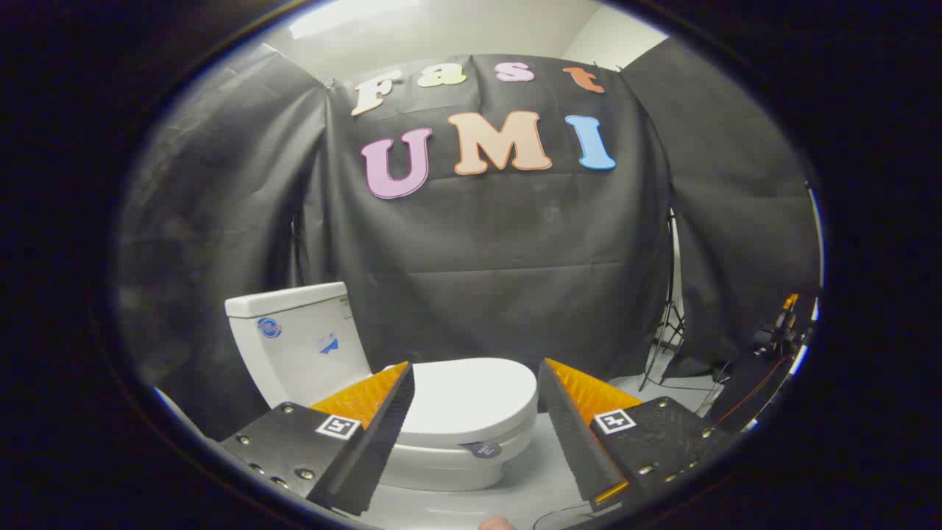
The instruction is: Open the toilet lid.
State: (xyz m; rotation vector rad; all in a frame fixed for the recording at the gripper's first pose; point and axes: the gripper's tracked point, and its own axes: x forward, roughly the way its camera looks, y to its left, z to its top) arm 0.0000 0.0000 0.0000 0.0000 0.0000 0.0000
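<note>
Tool (pixel 475 375) held open and level, lined up on a closed toilet lid (pixel 471 397) straight ahead.

Fingers (pixel 383 412) spread wide with nothing between them, set apart probably so the front lip of the lid can pass into the gap. Lid down flat on the bowl (pixel 441 467), just beyond the fingertips and not yet touched, its rounded front edge turned toward the tool's right finger. Small dark tag (pixel 486 449) stuck under that front edge, likely marking a spot to catch. Tank (pixel 298 338) upright beyond the left finger, backed against the black cloth wall (pixel 500 250); hinge presumably on that side, so lifting from the near edge makes sense. Light stand (pixel 666 331) well off past the right finger.
</note>
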